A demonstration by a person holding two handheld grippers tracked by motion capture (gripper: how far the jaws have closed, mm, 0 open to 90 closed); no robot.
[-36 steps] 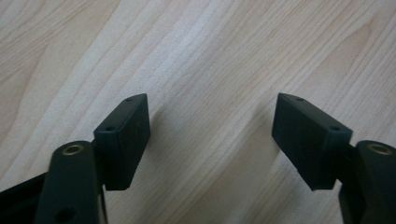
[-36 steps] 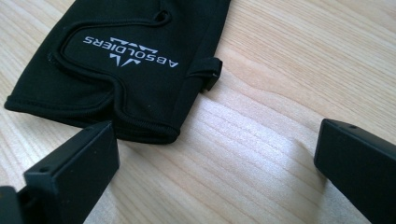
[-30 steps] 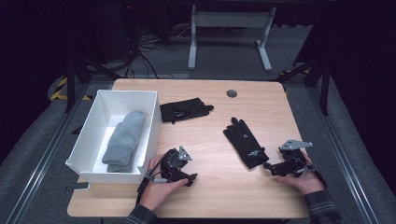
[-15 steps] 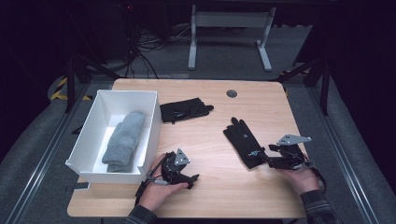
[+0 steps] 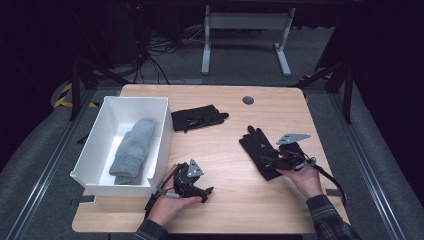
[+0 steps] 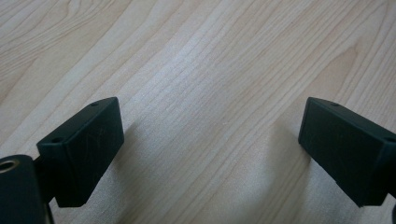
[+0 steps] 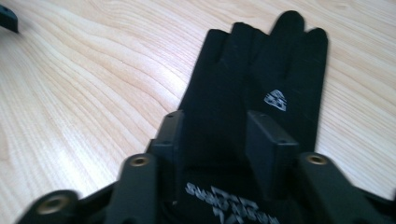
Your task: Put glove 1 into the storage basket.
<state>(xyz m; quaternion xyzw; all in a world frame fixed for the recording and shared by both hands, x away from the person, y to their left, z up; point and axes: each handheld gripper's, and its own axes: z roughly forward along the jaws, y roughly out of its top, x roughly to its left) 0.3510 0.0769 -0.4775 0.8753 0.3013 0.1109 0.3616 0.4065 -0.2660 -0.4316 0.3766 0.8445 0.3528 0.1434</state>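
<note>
Wooden bench point(image 5: 225, 200), largest here. On its left edge, white box point(image 5: 160, 125) with grey sock point(image 5: 132, 150) lying inside. Far of centre, just right of the box, second glove point(image 5: 197, 118), folded. At right, black glove point(image 7: 252, 84) lying flat, fingers pointing far. Near left, left gripper point(image 5: 206, 194) resting on bare wood, jaws wide open, holding nothing. Near right, right gripper point(image 5: 270, 161) over the glove's cuff, jaws just closing, fabric between them, grip uncertain.

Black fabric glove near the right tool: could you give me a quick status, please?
Right tool closing over flat black fabric glove, cuff end. Left tool open, over bare wooden table. Nothing in the way.
</note>
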